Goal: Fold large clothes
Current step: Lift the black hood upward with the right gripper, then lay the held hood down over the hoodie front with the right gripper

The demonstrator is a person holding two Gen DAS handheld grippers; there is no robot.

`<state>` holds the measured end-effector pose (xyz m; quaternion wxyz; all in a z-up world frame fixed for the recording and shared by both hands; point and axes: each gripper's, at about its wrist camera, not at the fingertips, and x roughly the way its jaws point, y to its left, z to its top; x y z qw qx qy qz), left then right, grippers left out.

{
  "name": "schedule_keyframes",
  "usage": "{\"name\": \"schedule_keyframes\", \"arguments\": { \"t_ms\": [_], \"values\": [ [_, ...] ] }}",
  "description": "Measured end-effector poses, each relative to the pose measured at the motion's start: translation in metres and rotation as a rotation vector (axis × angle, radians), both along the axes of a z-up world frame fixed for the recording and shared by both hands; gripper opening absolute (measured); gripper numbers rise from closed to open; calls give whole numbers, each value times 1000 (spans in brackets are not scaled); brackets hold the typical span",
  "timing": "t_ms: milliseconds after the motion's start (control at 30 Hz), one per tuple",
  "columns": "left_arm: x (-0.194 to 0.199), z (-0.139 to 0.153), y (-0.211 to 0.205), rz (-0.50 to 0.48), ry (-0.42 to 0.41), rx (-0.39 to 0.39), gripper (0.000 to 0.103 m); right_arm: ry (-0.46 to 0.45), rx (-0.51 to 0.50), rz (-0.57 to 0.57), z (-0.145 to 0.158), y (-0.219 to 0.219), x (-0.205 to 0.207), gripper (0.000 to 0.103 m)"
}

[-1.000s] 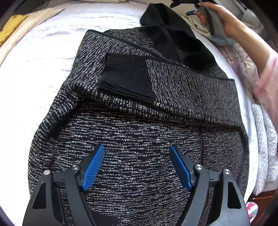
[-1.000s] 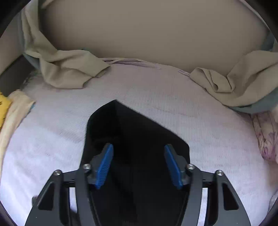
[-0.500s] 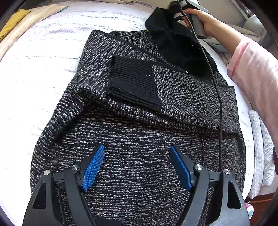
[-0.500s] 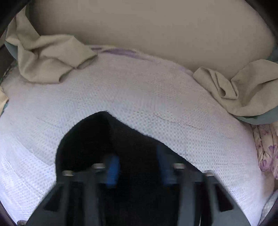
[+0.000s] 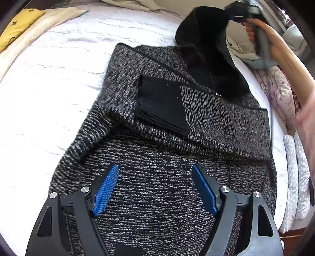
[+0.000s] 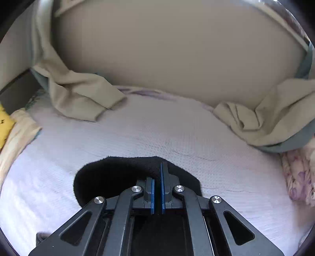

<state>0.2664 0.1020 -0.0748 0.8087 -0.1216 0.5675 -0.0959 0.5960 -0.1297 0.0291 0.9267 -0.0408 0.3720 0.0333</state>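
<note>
A large black-and-white knit coat (image 5: 157, 167) lies on the white bedspread (image 5: 49, 88), one sleeve with a black ribbed cuff (image 5: 161, 102) folded across it. Its black furry hood (image 5: 204, 49) is lifted at the far end. My left gripper (image 5: 155, 187) is open and empty, hovering over the coat's lower body. My right gripper (image 6: 157, 177) is shut on the black hood (image 6: 118, 171) and holds it above the bedspread (image 6: 157, 128); it also shows in the left wrist view (image 5: 236, 13), in the person's hand.
Beige cloths (image 6: 78, 94) (image 6: 265, 118) lie at the bed's far side against the wall. A yellow cushion (image 5: 17, 25) on cream fabric sits far left. Floral and dotted bedding (image 5: 279, 94) lines the right edge.
My right gripper closed on the black hood and lifted it off the bed. My left gripper stayed open over the coat, shifting slightly.
</note>
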Motion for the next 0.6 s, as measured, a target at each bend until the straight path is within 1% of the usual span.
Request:
{"name": "schedule_keyframes", "arguments": {
  "t_ms": [200,267,433,600],
  "values": [
    [-5,13,8,20,-33,7,81,-78,35,69,41,-4,-71,0],
    [-8,16,9,26,-39,11,81,-93,38,87,48,-5,-91,0],
    [-11,23,15,39,-52,2,81,-133,53,119,65,-7,-156,0],
    [-16,31,18,43,-59,-11,81,-163,70,138,77,-24,-215,0]
  ]
}}
